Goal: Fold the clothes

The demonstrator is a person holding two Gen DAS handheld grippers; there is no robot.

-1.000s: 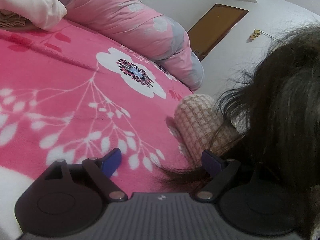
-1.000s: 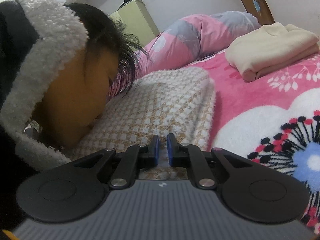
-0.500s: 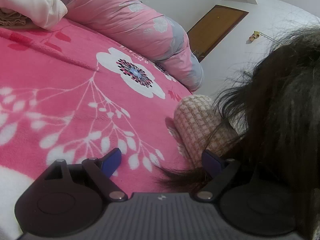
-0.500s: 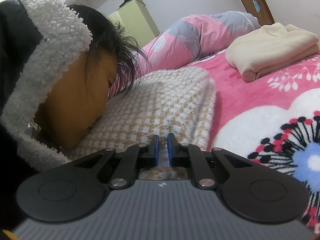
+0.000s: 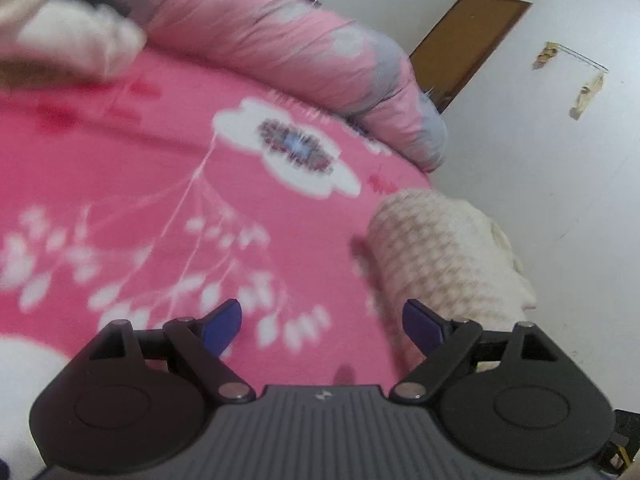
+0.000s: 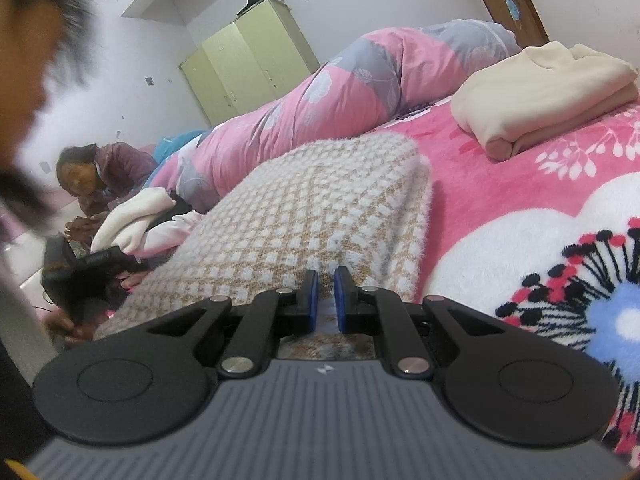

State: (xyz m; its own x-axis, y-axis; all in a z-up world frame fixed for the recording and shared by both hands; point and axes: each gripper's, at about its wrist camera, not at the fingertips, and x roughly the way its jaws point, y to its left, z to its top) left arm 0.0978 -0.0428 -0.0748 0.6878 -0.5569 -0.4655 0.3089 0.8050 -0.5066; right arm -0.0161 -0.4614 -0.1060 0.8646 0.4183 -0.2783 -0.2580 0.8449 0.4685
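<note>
A folded beige-and-white checked knit (image 6: pixel 312 208) lies at the edge of the bed on a pink flowered blanket (image 6: pixel 500 200). My right gripper (image 6: pixel 326 292) is shut on its near edge, with a strip of the fabric pinched between the blue pads. In the left wrist view the same checked knit (image 5: pixel 440 252) lies to the right, just beyond the right fingertip. My left gripper (image 5: pixel 320 320) hovers open over the pink blanket (image 5: pixel 120 168) with nothing between its fingers. The left view is blurred by motion.
A folded cream garment (image 6: pixel 540 92) lies further back on the bed, beside a rolled pink-and-grey quilt (image 6: pixel 320 108). The holder's head (image 6: pixel 24 60) is at the left edge. A second person (image 6: pixel 96 172) sits low by a green wardrobe (image 6: pixel 252 64). A brown door (image 5: pixel 468 40) stands beyond the bed.
The person's head has lifted off the checked knit and out of the left view. The left gripper has risen, still open. The right gripper has stayed shut in place.
</note>
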